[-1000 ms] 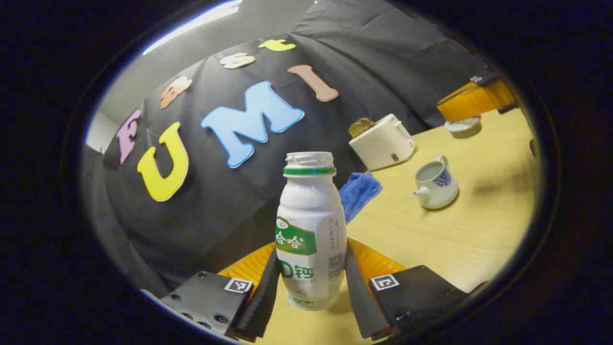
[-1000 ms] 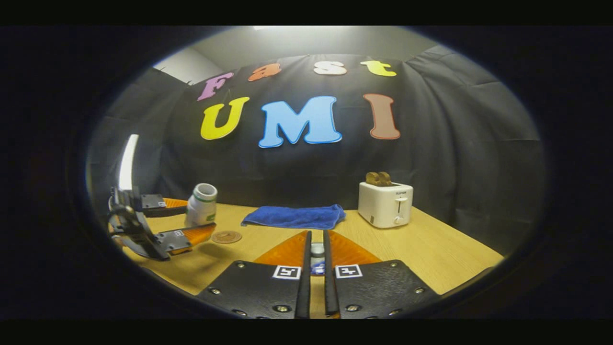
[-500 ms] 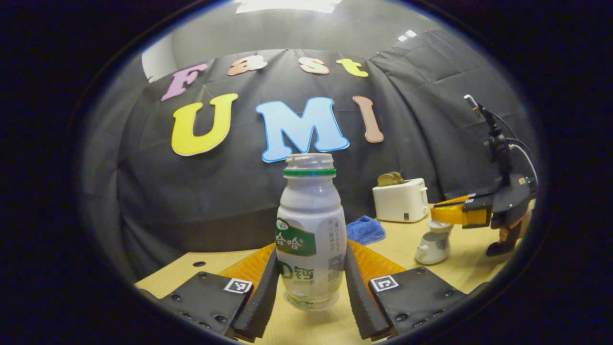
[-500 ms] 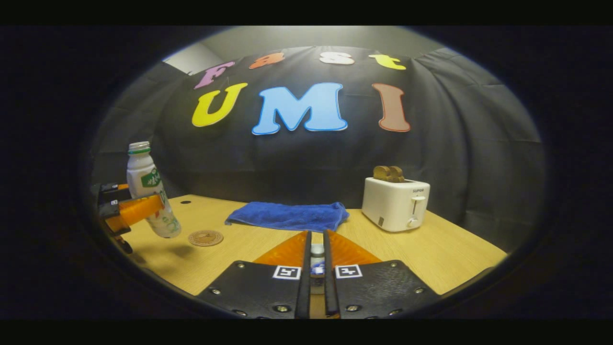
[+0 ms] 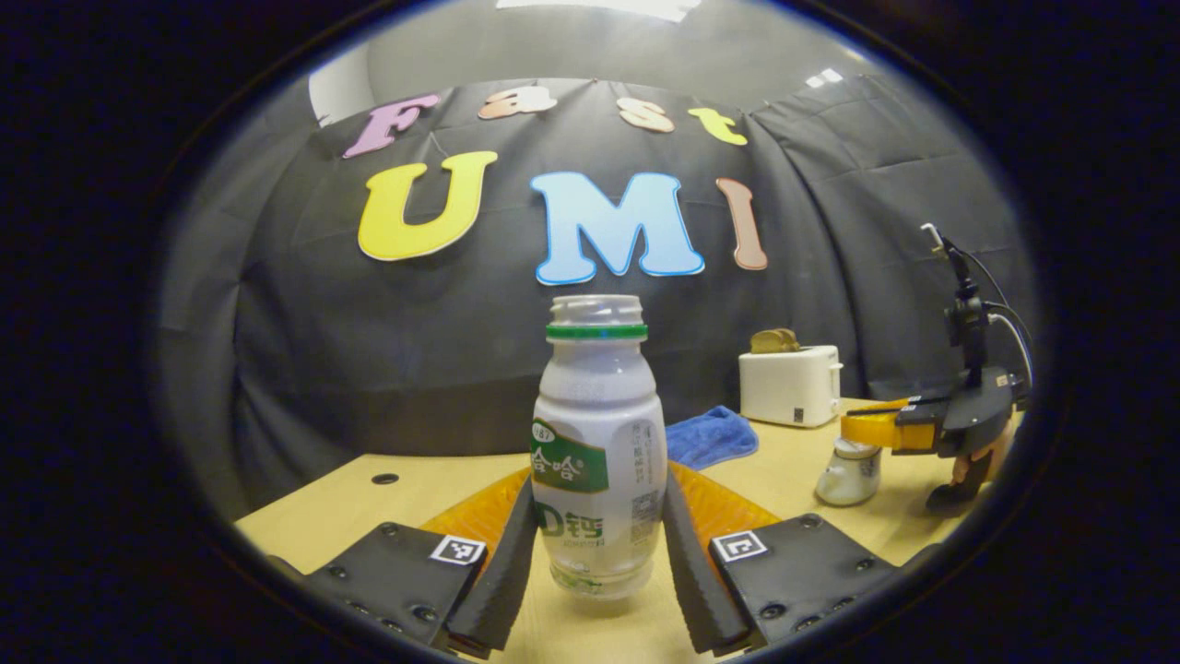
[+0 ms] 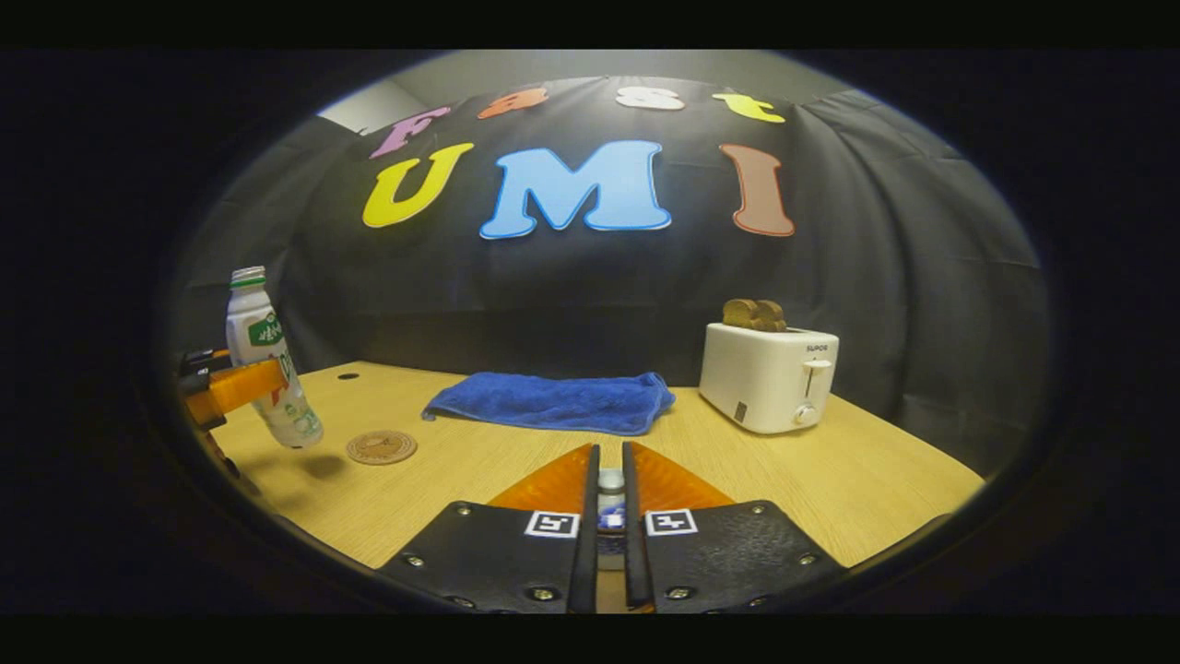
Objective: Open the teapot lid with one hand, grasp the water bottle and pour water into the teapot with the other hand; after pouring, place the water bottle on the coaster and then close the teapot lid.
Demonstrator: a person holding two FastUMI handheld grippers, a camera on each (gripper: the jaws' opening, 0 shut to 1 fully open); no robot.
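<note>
The left hand-held gripper (image 5: 599,563) clamped the uncapped water bottle (image 5: 597,461) upright, lifted clear of the worktop (image 6: 830,480) near the coaster (image 6: 381,447). The right hand-held gripper (image 6: 608,526) was pinched on a small knob, seemingly the teapot lid (image 6: 609,484), over the teapot (image 5: 850,470). A blue cloth (image 6: 553,403) and toaster (image 6: 770,376) sat behind.

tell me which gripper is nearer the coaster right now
Left. The left gripper holds the bottle in the air just beside the coaster; the right gripper is across the table at the teapot.
</note>
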